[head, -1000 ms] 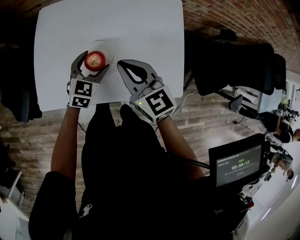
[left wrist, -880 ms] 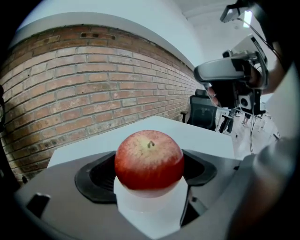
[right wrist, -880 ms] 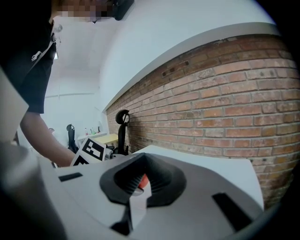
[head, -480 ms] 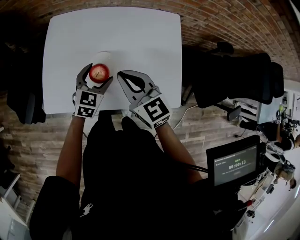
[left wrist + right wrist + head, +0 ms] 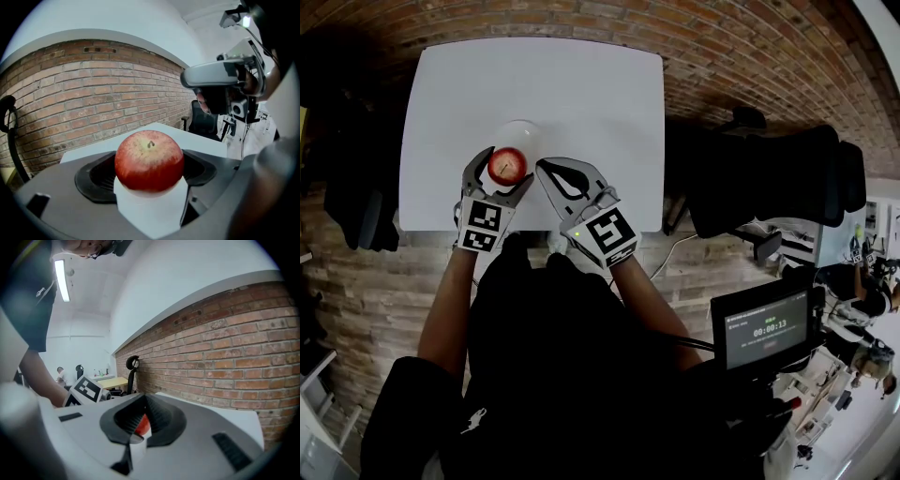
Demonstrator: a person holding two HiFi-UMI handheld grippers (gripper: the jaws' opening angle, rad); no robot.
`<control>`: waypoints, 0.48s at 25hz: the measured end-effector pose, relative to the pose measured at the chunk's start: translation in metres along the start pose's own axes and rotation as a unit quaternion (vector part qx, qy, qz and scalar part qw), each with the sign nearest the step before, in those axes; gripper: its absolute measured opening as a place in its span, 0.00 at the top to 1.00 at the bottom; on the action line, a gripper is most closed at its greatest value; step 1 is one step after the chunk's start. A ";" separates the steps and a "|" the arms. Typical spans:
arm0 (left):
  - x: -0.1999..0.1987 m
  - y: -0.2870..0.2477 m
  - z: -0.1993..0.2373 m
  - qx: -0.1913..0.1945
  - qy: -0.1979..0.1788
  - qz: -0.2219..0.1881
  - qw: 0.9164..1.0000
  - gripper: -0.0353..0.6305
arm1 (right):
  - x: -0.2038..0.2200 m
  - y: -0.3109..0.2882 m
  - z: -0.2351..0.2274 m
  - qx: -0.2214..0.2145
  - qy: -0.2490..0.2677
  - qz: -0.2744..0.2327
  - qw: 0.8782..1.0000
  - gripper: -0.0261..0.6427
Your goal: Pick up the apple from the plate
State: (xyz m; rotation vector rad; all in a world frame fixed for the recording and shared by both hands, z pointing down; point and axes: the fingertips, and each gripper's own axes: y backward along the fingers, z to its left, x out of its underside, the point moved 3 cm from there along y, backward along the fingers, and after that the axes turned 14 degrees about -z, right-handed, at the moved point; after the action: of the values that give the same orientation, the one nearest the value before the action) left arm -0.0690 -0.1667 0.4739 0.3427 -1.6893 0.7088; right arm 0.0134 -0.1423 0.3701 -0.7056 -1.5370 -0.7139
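Left tongs [image 5: 503, 169] gripping apple [image 5: 507, 164], now raised

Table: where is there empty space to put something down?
The table is bare along its far side, beyond the plate, and on the right, past the right hand-held gripper. It is crowded at the near edge: there the left hand-held gripper grips the apple by the plate, with the right one close beside.
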 end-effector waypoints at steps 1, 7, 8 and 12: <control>-0.002 0.003 0.000 -0.002 -0.001 -0.001 1.000 0.33 | -0.001 0.000 0.002 -0.001 0.001 -0.001 1.000 0.96; -0.013 0.022 -0.001 -0.013 -0.002 -0.008 1.000 0.33 | -0.011 0.001 0.010 -0.005 0.002 -0.012 1.000 0.96; -0.015 0.023 -0.001 -0.014 -0.003 -0.010 1.000 0.33 | -0.013 0.001 0.010 -0.006 0.002 -0.014 1.000 0.96; -0.023 0.028 -0.003 -0.018 -0.002 -0.018 1.000 0.33 | -0.016 0.000 0.012 -0.010 0.003 -0.022 1.000 0.96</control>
State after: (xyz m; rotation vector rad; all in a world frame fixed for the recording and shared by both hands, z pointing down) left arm -0.0778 -0.1465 0.4449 0.3481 -1.6928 0.6521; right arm 0.0072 -0.1328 0.3528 -0.6865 -1.5446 -0.7644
